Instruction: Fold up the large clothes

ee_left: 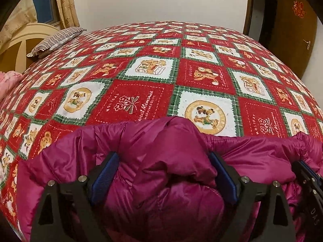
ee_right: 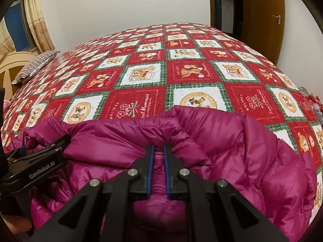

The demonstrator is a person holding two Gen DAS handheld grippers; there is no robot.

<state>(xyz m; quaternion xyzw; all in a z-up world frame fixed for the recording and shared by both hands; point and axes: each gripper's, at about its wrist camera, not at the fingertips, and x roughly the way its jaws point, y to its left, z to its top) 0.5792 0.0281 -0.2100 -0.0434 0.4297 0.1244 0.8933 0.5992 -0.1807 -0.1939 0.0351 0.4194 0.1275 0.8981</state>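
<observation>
A magenta puffer jacket (ee_left: 141,137) lies bunched at the near edge of the bed, its padded rim toward the bed's middle. My left gripper (ee_left: 162,157) is open wide over it. A puffy fold bulges up between the blue pads (ee_left: 105,173), which stand apart on either side. The same gripper shows at the left of the right wrist view (ee_right: 40,155). My right gripper (ee_right: 158,148) is shut on a thin fold of the jacket (ee_right: 242,151) near its rim, and it also appears at the right edge of the left wrist view (ee_left: 306,173).
The bed carries a red, white and green teddy-bear cover (ee_left: 131,100). A striped pillow (ee_left: 56,40) lies by the cream headboard (ee_left: 18,46) at the far left. Pink bedding (ee_left: 8,82) sits at the left edge. A brown door (ee_right: 260,10) stands at the back right.
</observation>
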